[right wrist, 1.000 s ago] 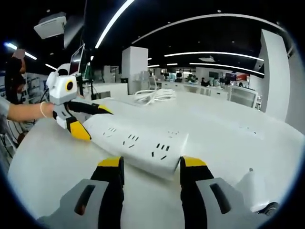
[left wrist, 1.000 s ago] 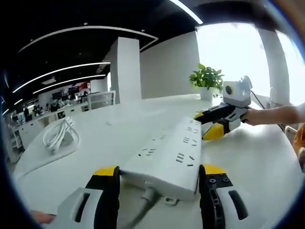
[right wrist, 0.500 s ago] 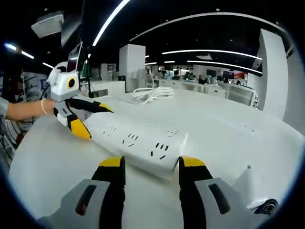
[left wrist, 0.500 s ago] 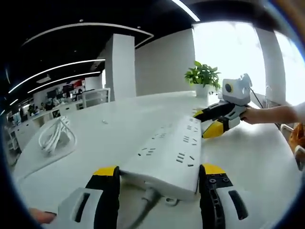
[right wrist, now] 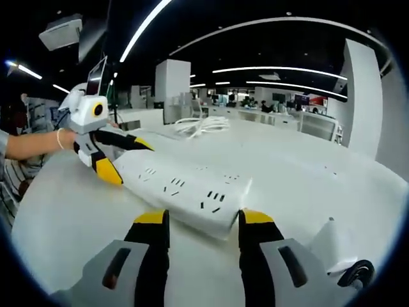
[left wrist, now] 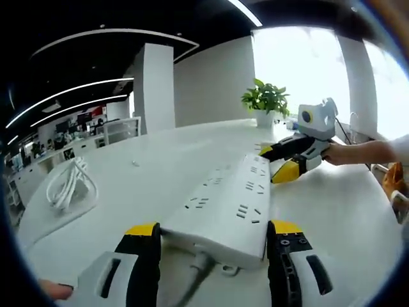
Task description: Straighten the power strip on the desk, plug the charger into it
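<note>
White desk [left wrist: 160,160] all round: your left claw [left wrist: 212,238] straddles the power strip's [left wrist: 223,204] cord end, jaws apart. Its long side runs toward 1 o'clock, where your right claw [left wrist: 276,165] (also apart) straddles the far end.

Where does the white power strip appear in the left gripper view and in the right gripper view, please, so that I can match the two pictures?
Left gripper view: the power strip runs from between the jaws at bottom centre up towards the right gripper.
Right gripper view: the power strip runs from between the jaws at bottom centre up towards the left gripper.
Shared landmark: the coiled white cable on the desk.
</note>
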`<state>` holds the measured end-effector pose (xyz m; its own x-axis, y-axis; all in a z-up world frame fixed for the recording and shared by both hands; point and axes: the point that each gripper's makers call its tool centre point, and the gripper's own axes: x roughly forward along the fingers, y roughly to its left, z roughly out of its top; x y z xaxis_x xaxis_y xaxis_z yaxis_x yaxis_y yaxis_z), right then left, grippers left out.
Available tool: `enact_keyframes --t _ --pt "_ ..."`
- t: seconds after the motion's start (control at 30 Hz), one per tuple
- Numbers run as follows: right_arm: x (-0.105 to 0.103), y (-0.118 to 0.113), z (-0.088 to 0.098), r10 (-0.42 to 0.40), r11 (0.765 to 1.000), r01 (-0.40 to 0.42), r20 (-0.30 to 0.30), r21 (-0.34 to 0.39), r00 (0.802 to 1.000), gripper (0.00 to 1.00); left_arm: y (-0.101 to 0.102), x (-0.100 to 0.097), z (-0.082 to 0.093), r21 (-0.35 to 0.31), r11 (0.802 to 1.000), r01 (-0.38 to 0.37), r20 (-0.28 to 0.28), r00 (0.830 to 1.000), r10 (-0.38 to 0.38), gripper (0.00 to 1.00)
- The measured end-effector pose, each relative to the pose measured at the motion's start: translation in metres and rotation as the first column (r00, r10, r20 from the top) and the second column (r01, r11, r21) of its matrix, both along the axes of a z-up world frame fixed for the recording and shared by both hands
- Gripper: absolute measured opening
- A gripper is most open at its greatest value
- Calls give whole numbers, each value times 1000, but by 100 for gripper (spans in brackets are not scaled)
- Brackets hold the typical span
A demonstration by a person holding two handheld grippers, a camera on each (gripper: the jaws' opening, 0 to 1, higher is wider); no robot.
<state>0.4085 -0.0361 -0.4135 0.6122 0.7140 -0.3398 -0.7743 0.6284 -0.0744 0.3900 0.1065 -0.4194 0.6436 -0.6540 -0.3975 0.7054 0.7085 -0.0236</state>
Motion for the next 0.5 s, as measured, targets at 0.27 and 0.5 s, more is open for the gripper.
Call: enact_keyframes --t 0.27,0.5 --pt "-1 -1 0 -9 1000 9 -3 0 1000 40 0 2 0 9 1000 22 -8 1000 -22 68" --pt "0 -2 0 -20 1000 20 -5 -3 1000 39 0 4 -1 14 999 41 -14 999 -41 68"
